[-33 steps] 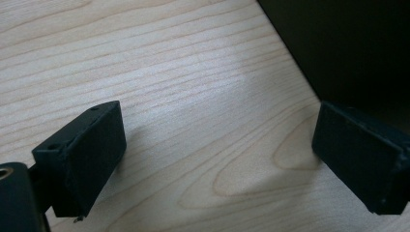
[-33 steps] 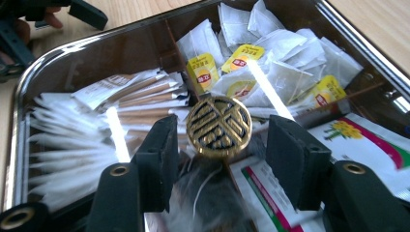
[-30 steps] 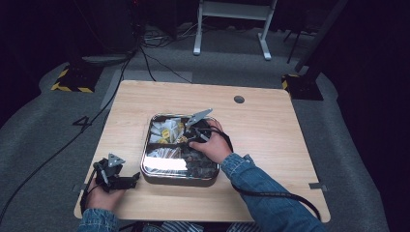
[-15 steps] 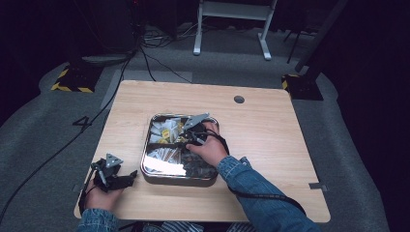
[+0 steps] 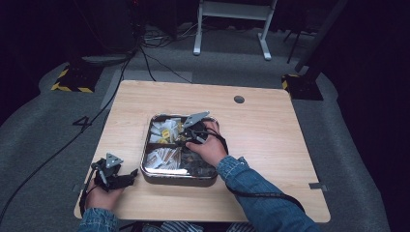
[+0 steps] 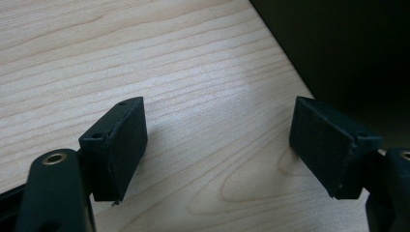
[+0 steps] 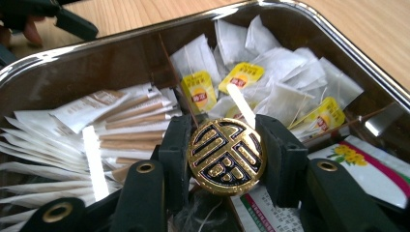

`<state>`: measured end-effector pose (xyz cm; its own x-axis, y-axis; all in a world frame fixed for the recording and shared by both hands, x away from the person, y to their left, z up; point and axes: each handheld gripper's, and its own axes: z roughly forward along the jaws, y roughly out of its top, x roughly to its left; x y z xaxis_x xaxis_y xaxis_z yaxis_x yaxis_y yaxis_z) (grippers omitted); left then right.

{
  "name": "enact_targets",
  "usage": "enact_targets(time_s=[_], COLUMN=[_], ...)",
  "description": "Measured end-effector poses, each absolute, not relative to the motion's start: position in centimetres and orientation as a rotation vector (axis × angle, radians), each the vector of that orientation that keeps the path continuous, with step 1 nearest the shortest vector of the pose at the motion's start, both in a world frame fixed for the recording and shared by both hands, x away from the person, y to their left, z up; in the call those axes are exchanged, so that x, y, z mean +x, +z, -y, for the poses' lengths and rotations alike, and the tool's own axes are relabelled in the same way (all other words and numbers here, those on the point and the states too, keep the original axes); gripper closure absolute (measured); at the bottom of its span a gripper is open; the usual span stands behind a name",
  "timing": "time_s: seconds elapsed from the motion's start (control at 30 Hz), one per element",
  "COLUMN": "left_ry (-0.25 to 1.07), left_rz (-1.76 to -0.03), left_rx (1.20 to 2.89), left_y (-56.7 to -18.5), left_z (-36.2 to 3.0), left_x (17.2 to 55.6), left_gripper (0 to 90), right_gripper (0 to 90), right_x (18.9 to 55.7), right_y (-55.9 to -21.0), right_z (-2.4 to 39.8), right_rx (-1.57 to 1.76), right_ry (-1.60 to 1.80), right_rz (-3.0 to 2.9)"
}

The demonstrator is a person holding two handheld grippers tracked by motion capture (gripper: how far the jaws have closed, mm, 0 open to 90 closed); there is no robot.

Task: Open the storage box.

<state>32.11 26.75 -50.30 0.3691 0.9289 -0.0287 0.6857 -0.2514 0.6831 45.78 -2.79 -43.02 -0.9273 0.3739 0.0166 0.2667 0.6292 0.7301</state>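
My right gripper (image 7: 226, 145) is inside the metal tray (image 7: 145, 36), and its jaws have just been closing. They are now shut on a round gold and black disc (image 7: 226, 157) with an embossed emblem, held above the packets. From the high view the right gripper (image 5: 186, 137) sits over the tray's middle. My left gripper (image 5: 129, 175) rests low on the table left of the tray (image 5: 145, 166). The left gripper (image 6: 217, 130) has just been closing its jaws, but they still stand apart over bare wood with nothing between them.
The tray holds tea bags with yellow tags (image 7: 241, 77), long paper sachets (image 7: 121, 116) and a flowered packet (image 7: 367, 164), split by thin dividers. The wooden table (image 5: 270, 140) has a round cable hole (image 5: 239, 99) at the back. Its edge (image 6: 285, 63) lies close to the left gripper.
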Motion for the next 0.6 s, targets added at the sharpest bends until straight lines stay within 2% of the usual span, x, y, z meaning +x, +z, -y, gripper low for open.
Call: enact_targets(time_s=[0.6], left_ry=[0.493], left_rz=[-1.386], left_rx=[2.03], left_y=[-50.1], left_z=[-26.8], left_x=[32.3], left_gripper=[23.5], right_gripper=[59.1], right_x=[46.0], right_y=[-37.9], right_z=[5.3], right_rx=[0.533], right_ry=[1.318], right_rz=[-2.63])
